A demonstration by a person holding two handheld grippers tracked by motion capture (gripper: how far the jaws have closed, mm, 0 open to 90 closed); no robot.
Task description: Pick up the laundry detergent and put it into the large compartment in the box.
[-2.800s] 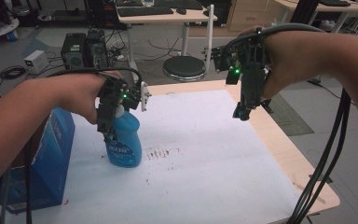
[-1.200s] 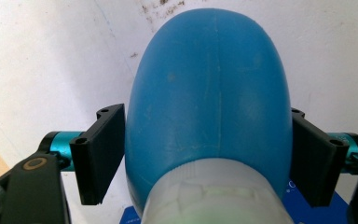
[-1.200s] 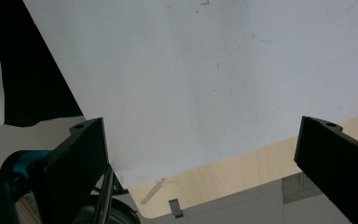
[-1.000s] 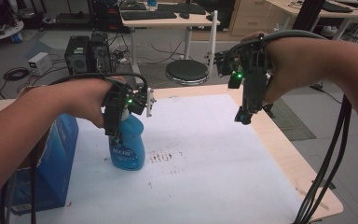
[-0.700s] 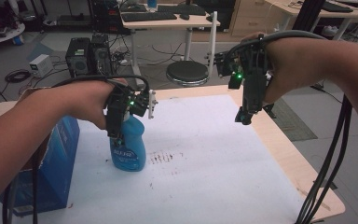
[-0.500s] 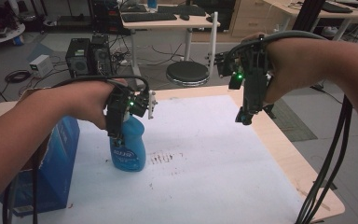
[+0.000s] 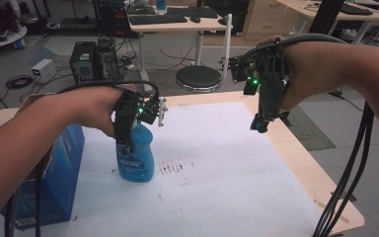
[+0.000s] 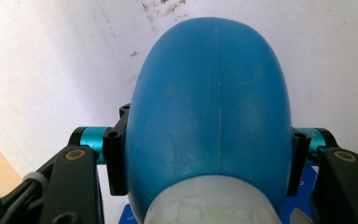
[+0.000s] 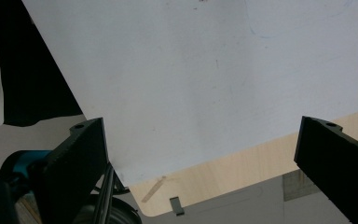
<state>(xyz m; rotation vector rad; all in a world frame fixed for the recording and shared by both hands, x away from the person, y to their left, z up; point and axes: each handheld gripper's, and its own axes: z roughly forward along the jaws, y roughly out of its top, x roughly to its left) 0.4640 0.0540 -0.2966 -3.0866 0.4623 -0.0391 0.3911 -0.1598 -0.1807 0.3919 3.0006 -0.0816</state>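
Left gripper (image 8: 209, 163) has just been closing and now pinches the blue bottle (image 7: 135, 155), upright on the white sheet (image 7: 217, 168) by the stains (image 7: 171, 168). Smooth plastic, probably slippery and a bit squashy; the neck looks like a safer hold. Right gripper (image 9: 200, 154) hangs spread, holding nothing.

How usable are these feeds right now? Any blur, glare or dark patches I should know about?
High view: soft, dim, no glare; blue bottle readable under the left gripper. Left gripper view: bottle sharp and evenly lit, white sheet bright. Right gripper view: right gripper dark against the pale sheet, upper-left corner black.
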